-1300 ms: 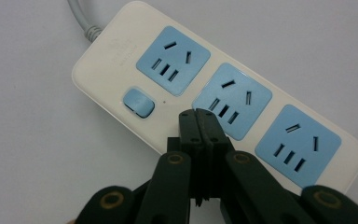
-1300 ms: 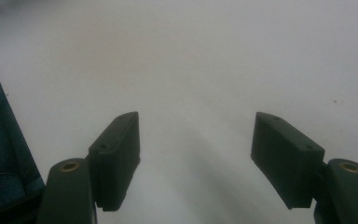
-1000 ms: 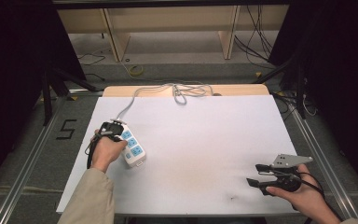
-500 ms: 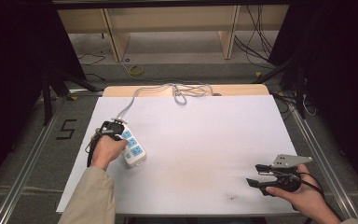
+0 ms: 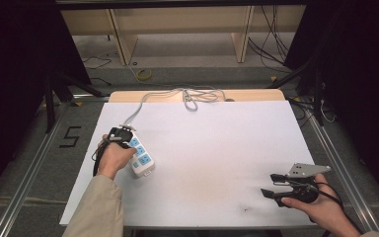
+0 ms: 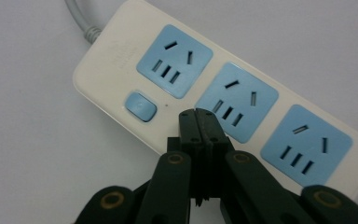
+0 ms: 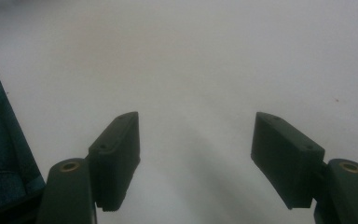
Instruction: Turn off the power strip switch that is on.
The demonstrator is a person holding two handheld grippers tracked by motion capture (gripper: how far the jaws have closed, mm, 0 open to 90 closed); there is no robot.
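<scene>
A white power strip [image 5: 140,159] with three blue sockets and a blue switch lies at the left of the white table [image 5: 212,143]; its grey cable [image 5: 143,101] runs to the far edge. My left gripper [image 5: 121,137] is over the strip's cable end. In the left gripper view its jaws are pressed together, tips [image 6: 199,122] over the power strip [image 6: 223,100] just right of the blue switch [image 6: 141,106], with nothing between them. My right gripper [image 5: 271,185] rests near the front right of the table, jaws wide apart [image 7: 196,140] over bare white surface.
The cable's loose coil [image 5: 197,96] lies at the table's far edge on a wooden board [image 5: 246,95]. Wooden shelving [image 5: 177,29] and floor cables stand beyond. Metal rails [image 5: 338,163] run along both sides of the table. A blue-jeaned leg [image 7: 0,140] is at the near edge.
</scene>
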